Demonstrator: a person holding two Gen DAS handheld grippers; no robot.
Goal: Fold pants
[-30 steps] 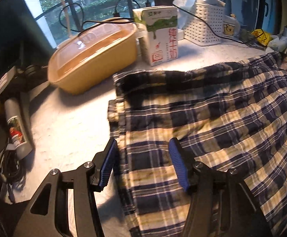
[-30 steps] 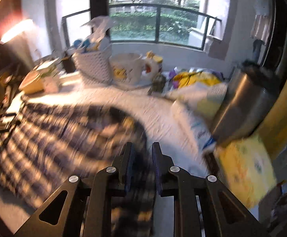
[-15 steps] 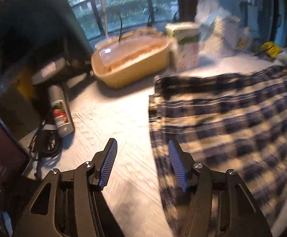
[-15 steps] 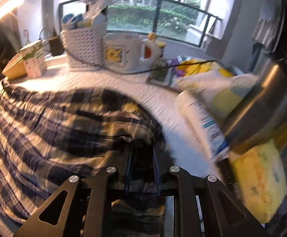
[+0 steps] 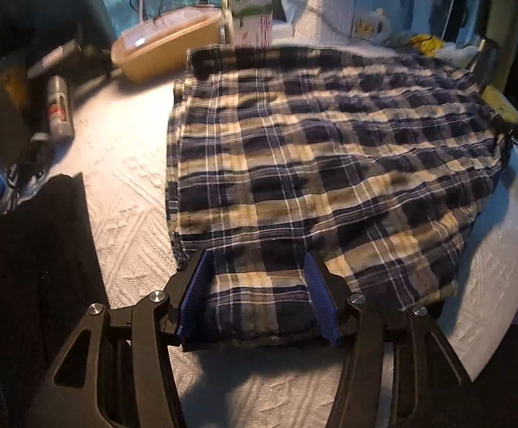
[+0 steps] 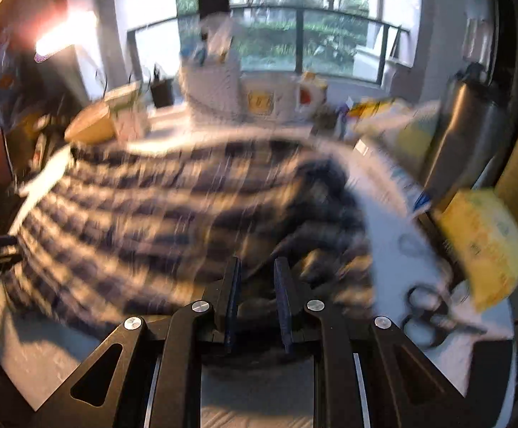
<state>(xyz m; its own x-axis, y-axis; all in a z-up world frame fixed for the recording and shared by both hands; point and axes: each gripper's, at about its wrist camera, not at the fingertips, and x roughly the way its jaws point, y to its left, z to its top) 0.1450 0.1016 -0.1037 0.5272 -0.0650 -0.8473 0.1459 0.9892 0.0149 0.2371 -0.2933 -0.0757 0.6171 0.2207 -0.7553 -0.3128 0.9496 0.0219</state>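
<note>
The plaid pants (image 5: 330, 149) in navy, cream and tan lie spread flat on the white textured table cover (image 5: 123, 192). My left gripper (image 5: 257, 271) is open, its blue pads on either side of the near hem fold without pinching it. In the blurred right wrist view the pants (image 6: 173, 214) fill the middle. My right gripper (image 6: 257, 271) stands narrowly apart with bunched plaid cloth between its pads at the pants' right end; the grip is hard to judge.
At the back stand a tan lidded tub (image 5: 166, 46), a milk carton (image 5: 248, 18) and a white basket (image 5: 323, 10). A spray can (image 5: 59, 107) and cables lie at the left. On the right are a steel flask (image 6: 469, 132), a yellow pack (image 6: 483, 246) and scissors (image 6: 433, 310).
My left gripper swung off to the left, then came back over the near hem, still open. My right gripper's pads have parted a little around the cloth, and its view shakes.
</note>
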